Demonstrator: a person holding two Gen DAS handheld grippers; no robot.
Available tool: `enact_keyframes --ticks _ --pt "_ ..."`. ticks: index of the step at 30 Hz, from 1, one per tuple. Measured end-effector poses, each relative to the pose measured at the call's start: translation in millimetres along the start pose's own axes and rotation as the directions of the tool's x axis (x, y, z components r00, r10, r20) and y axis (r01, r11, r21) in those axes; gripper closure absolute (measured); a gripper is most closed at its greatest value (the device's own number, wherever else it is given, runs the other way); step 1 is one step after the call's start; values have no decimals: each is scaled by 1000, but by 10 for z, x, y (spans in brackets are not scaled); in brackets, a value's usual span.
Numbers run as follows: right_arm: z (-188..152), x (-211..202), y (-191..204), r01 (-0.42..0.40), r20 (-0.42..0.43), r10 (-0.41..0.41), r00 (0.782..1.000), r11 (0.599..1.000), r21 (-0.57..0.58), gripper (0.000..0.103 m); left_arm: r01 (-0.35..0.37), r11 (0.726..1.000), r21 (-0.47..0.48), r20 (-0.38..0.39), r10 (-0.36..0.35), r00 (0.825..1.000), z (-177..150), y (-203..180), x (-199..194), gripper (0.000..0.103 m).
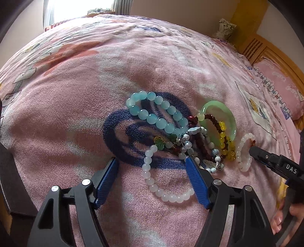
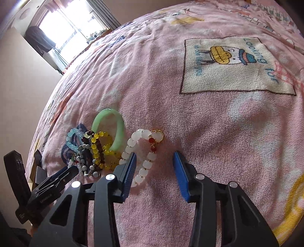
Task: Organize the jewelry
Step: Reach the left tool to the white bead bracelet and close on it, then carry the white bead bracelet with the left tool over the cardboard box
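A bed carries everything here, covered by a pink fleece blanket [image 1: 76, 95] printed with dark blue loops, orange patches and white cartoon panels; one panel [image 2: 233, 66] shows a small figure and the words "Looking for". At the far edge of the bed a bright window [image 1: 79, 7] with curtains lets in daylight against plain beige walls. Toward the bed's right edge lies a pink pillow [image 1: 275, 87] against a wooden headboard [image 1: 254, 47].

The jewelry sits in a heap near the middle of the blanket: a light blue bead bracelet [image 1: 157, 112], a green bangle [image 1: 226, 115], a yellow bead bracelet [image 1: 226, 140], dark red beads and a grey strand with a silver feather charm tangled between them. A long white bead strand [image 1: 152, 176] trails toward the near edge.

The left gripper [image 1: 151, 161] stands fairly wide, its blue pads astride that strand, not pressing. The right gripper [image 2: 154, 154] stands narrower over a separate white bead bracelet [image 2: 144, 152] beside the heap, one pad touching it, the other apart.
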State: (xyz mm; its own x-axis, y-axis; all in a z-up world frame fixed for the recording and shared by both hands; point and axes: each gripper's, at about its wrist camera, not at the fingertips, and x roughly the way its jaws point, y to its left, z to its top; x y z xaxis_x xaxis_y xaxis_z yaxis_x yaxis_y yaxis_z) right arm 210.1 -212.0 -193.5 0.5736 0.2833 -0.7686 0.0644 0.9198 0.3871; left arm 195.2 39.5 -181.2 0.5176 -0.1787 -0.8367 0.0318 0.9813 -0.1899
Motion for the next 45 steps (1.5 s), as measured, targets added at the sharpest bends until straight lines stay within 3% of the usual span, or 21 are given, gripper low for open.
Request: enact_keyframes --ticks 2,6,10,17,34,45 --pt "-6 7 66 24 18 -23 1000 1000 -21 65 -39 999 21 7 38 999 -12 -34 3 38" --pt "-44 75 257 99 46 -95 994 989 -110 66 -47 999 5 14 47 999 4 17 -28 51" --pt "-79 114 278 147 76 -138 988 980 -131 83 -45 999 -18 18 45 999 26 102 -58 73" --pt "-54 87 194 86 76 -80 994 993 -81 89 -52 999 -15 45 53 998 44 93 -102 93" --pt "92 -399 386 -35 150 49 987 995 -98 92 27 999 20 177 -30 984 206 -56 -682 94" --pt "161 -890 661 -89 230 118 966 987 -134 92 -45 997 55 312 26 950 233 -76 -1339 94"
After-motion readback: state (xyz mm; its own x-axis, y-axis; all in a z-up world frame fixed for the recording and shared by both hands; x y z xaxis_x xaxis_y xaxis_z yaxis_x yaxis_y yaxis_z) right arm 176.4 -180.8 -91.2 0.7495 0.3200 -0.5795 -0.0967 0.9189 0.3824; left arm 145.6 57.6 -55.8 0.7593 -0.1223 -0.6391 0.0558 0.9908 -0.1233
